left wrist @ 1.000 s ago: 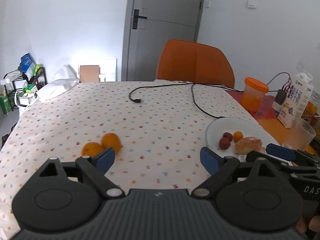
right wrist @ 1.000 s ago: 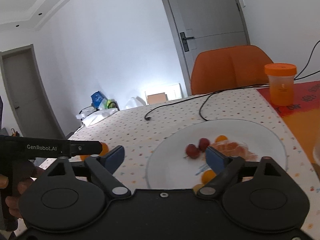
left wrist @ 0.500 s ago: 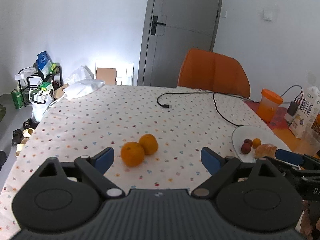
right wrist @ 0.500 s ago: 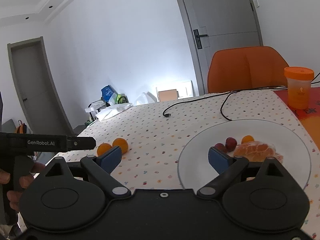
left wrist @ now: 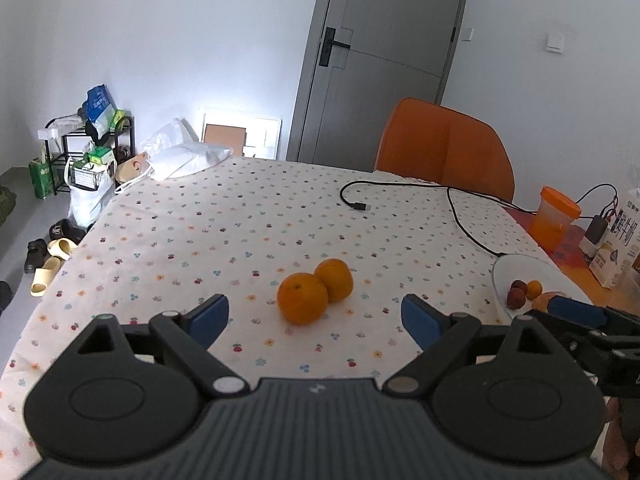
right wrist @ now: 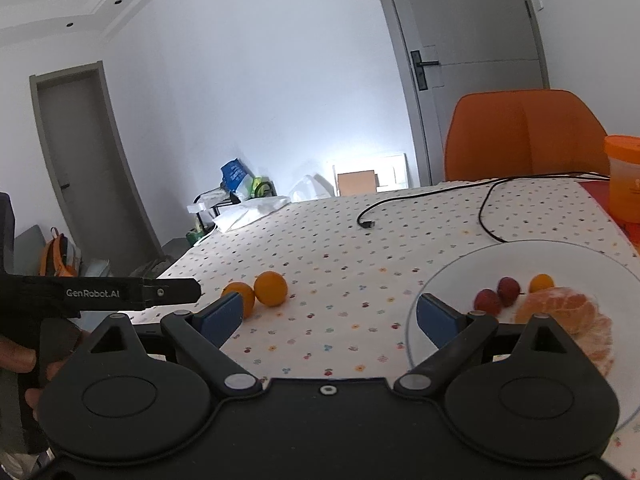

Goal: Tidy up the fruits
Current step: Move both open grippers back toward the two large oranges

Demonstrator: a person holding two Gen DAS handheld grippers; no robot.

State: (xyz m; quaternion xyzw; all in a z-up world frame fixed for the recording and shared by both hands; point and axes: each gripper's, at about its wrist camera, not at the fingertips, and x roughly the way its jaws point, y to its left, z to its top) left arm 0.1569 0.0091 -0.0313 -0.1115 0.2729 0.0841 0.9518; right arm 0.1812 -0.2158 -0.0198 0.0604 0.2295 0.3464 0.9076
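Note:
Two oranges point(left wrist: 303, 298) lie touching each other on the dotted tablecloth, the second orange point(left wrist: 334, 279) just behind the first. My left gripper point(left wrist: 316, 316) hovers open just short of them, nothing between its blue pads. To the right a white plate point(right wrist: 452, 276) carries two dark red plums point(right wrist: 498, 296), a small kumquat point(right wrist: 541, 282) and a peeled mandarin point(right wrist: 560, 312). My right gripper point(right wrist: 330, 316) stands open over bare cloth, between the oranges point(right wrist: 271, 288) and the plate's left rim. Its right pad overlaps the plate edge in the view.
A black cable point(left wrist: 400, 196) snakes across the far half of the table. An orange-lidded jar point(left wrist: 554, 216) and a milk carton point(left wrist: 618, 252) stand at the right edge. An orange chair point(left wrist: 444, 152) sits behind the table. A white bag point(left wrist: 188, 160) lies at the far left corner.
Both views have swung left. The oranges have come from beside my left pad to the middle between the left jaws, and the plate has slid to the right in both views.

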